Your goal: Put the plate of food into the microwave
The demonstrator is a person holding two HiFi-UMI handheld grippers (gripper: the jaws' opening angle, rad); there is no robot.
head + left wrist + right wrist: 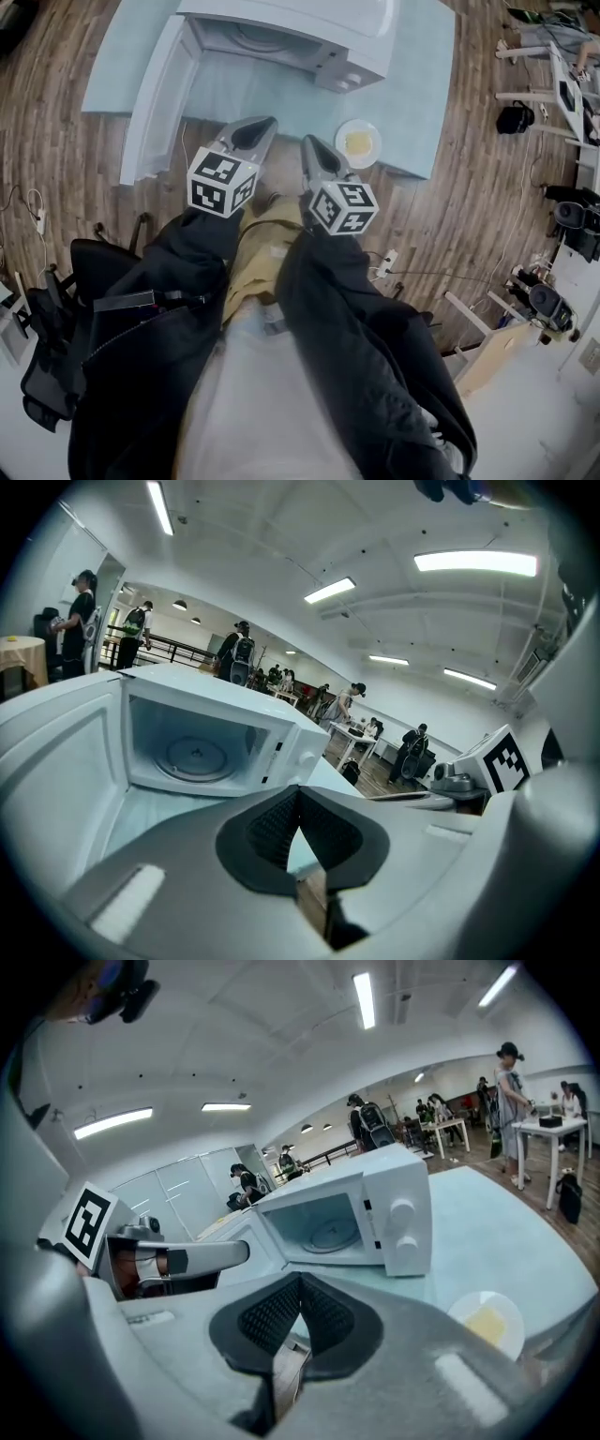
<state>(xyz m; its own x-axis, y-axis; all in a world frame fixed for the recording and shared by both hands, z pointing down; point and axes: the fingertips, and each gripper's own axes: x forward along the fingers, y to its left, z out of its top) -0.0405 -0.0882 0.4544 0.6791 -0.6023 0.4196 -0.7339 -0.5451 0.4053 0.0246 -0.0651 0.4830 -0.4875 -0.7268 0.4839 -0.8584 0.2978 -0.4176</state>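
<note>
While both dark sleeves (178, 281) reach forward from the person's body, the two grippers sit side by side in front of the microwave (309, 37), both aimed toward it and tipped slightly downward. The left gripper (262, 127) points at the microwave's open cavity. The right gripper (309, 145) is just beside it, nearer the side of the microwave with the two knobs.

In the left gripper view, the left gripper's jaws meet at their tips, with nothing between the ribbed pads (272, 827). The right gripper view shows the right gripper's jaws closed in the same way, also empty.

The microwave stands on a pale blue table (422, 84). Its door (155, 103) is swung wide to the left, toward the person. Inside the cavity only the round glass turntable (195, 757) shows, and nothing rests on it.

The plate (358, 143) lies flat on the table in front of the microwave's knob side, near the table's near edge. A pale yellow portion of food (358, 142) sits at its middle. The plate is to the right of the right gripper's fingertips, near them but clearly apart, and it is further still from the left gripper. Neither gripper touches it.
</note>
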